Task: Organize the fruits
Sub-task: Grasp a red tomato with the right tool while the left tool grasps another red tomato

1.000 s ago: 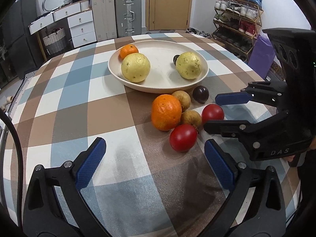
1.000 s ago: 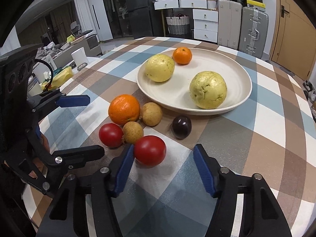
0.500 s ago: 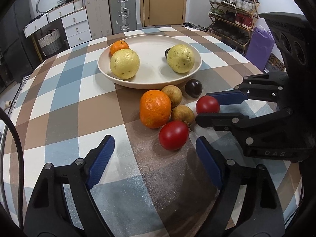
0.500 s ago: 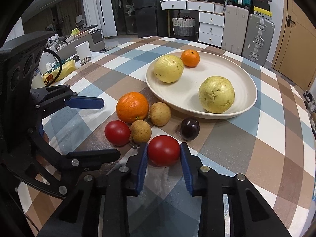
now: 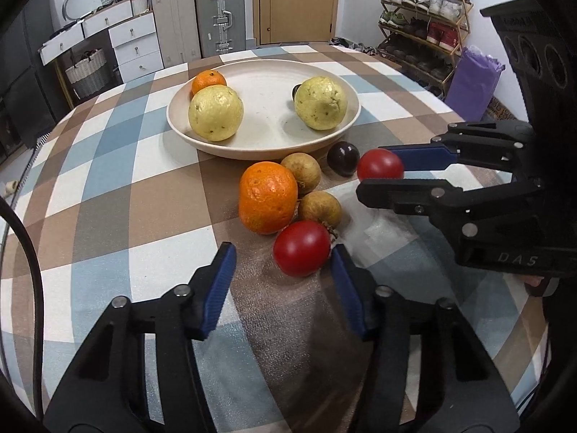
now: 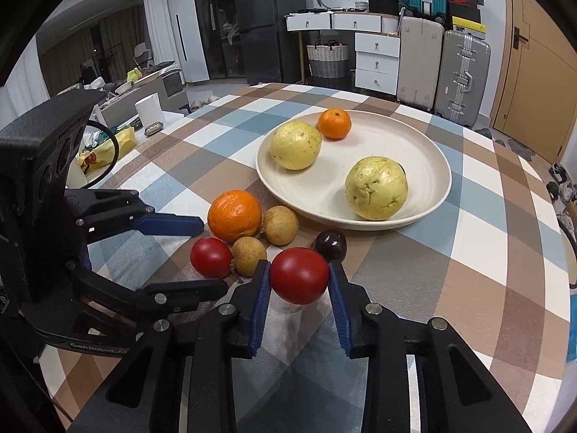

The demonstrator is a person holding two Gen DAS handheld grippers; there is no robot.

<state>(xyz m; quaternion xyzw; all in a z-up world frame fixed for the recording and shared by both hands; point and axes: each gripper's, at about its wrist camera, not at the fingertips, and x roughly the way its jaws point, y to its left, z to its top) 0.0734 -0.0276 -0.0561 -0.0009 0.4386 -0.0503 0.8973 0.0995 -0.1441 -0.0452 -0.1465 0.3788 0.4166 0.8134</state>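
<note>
Your right gripper (image 6: 299, 276) has its blue pads pressed on both sides of a red tomato (image 6: 299, 275), low in the centre of the right wrist view. It looks slightly lifted, though I cannot be sure.

Your left gripper (image 5: 281, 274) is closing around the second tomato (image 5: 302, 248). The right pad is at its skin, the left pad still apart, so nothing is clamped yet.

Just above, toward mid-frame, the loose fruit waits in a cluster: a large orange (image 5: 268, 202), two brown fruits (image 5: 301, 173) and a dark plum (image 5: 343, 158).

Beyond them sits the cream plate (image 5: 259, 144), already holding two yellow guavas (image 5: 215, 112) and a small tangerine (image 5: 208, 81), so that is probably where both tomatoes go.
</note>
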